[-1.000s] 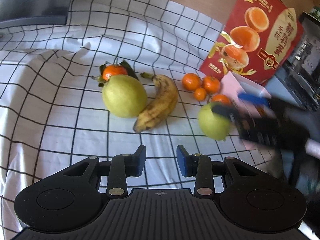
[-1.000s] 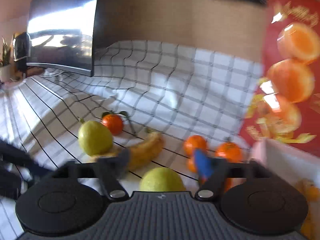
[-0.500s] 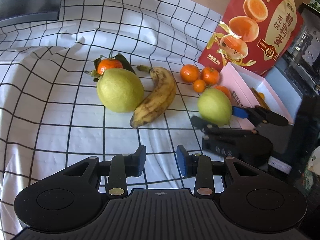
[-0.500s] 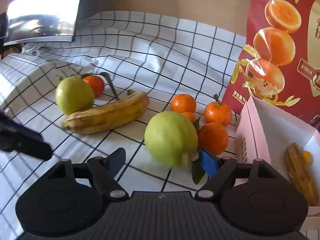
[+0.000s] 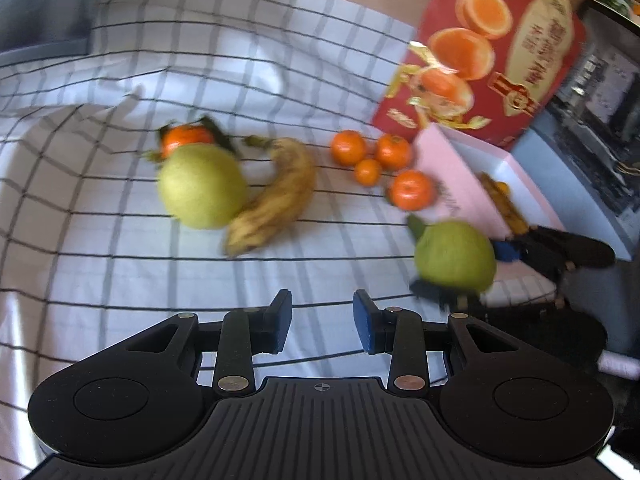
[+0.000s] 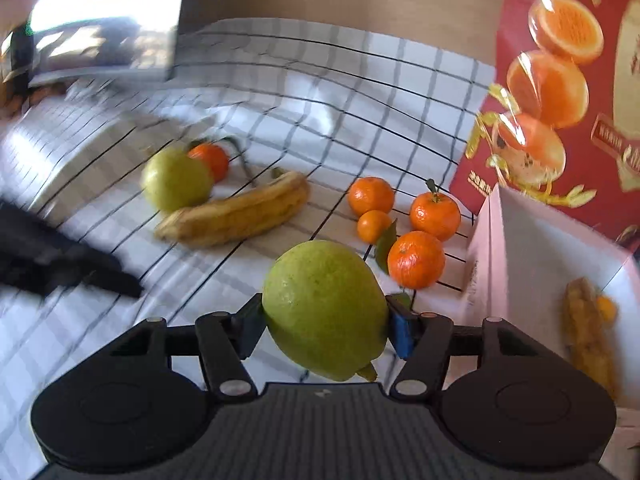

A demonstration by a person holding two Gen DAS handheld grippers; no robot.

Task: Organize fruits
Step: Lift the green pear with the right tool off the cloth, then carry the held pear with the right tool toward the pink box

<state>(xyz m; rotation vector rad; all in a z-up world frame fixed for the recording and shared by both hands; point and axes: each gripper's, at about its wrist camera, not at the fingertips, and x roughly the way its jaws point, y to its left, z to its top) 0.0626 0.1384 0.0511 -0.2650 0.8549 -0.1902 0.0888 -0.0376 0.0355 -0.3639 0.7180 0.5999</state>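
My right gripper is closing its jaws on a green lemon-shaped fruit, and both pads press its sides. In the left wrist view that fruit hangs in the right gripper just in front of the pink box. On the checked cloth lie a bigger yellow-green fruit, a spotted banana, a leafy tangerine and several loose tangerines. My left gripper hovers over bare cloth, open and holding nothing.
The open pink box at the right holds a browned banana and a small orange fruit. A red orange carton stands behind it. A dark screen sits at the far left, and bare cloth lies in front of the fruit.
The right gripper's jaws have closed onto the green fruit and carried it off the cloth, nearer and toward the pink box. The left gripper stayed open, and its view shifted a little.
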